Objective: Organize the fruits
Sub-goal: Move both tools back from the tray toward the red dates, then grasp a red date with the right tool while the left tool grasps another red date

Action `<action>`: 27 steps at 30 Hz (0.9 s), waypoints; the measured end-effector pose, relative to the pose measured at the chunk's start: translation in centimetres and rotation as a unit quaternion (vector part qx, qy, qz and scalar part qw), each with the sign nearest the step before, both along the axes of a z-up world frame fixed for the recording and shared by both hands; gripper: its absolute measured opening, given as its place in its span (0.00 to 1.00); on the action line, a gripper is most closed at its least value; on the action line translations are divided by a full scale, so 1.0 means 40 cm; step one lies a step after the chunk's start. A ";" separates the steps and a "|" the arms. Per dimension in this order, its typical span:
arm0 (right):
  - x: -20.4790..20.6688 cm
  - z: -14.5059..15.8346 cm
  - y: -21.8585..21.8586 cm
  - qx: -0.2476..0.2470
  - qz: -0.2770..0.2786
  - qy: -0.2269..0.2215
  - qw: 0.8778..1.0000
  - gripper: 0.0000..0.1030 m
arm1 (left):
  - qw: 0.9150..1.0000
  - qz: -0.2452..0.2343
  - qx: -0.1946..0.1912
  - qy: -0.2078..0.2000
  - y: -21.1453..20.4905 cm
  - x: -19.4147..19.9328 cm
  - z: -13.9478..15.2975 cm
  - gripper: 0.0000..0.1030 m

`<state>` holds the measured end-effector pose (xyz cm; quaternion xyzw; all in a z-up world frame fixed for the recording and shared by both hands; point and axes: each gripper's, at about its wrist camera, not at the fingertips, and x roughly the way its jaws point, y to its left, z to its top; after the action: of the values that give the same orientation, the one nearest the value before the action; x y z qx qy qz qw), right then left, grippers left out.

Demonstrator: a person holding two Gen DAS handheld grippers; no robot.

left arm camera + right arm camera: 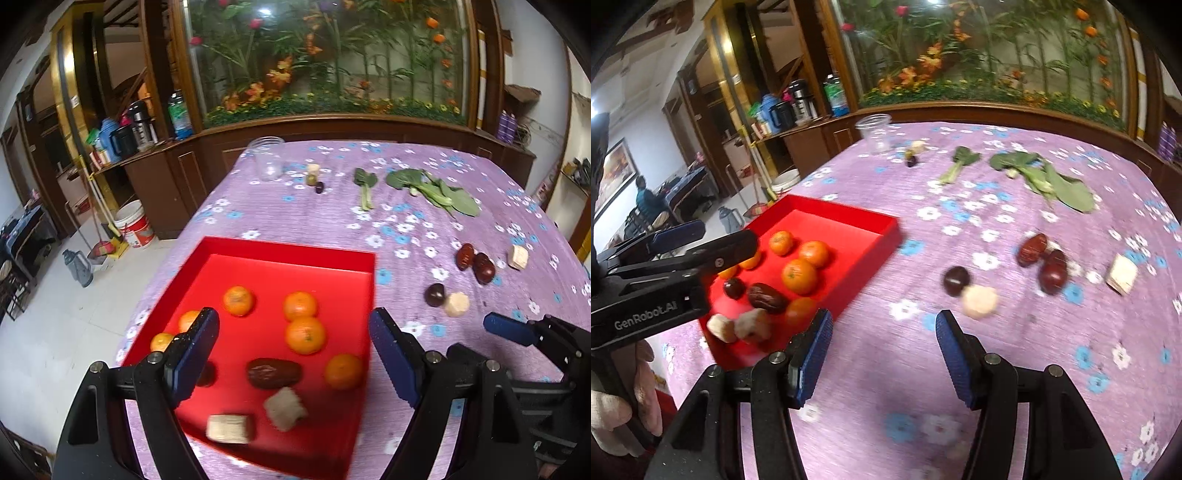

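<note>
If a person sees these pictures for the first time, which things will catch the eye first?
First the bright red tray at the near left of the purple flowered tablecloth, with oranges and a dark date inside. Then the green leaves lying farther back, and the two open grippers in the foreground.

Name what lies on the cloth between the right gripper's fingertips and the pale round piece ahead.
Nothing: only bare flowered cloth between right gripper and pale piece, in the right wrist view.
</note>
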<state>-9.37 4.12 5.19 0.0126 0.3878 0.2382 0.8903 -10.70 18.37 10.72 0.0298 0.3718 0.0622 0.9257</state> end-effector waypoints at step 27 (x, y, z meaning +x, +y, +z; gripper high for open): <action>0.235 -0.035 -0.253 0.020 -0.102 0.039 0.994 0.61 | 0.969 -0.200 -0.103 0.098 -0.267 0.181 -0.147 0.54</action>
<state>0.04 -6.02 3.78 0.0790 0.4140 0.1536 0.8937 -3.47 7.67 4.82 0.0139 0.4518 -0.1665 0.8763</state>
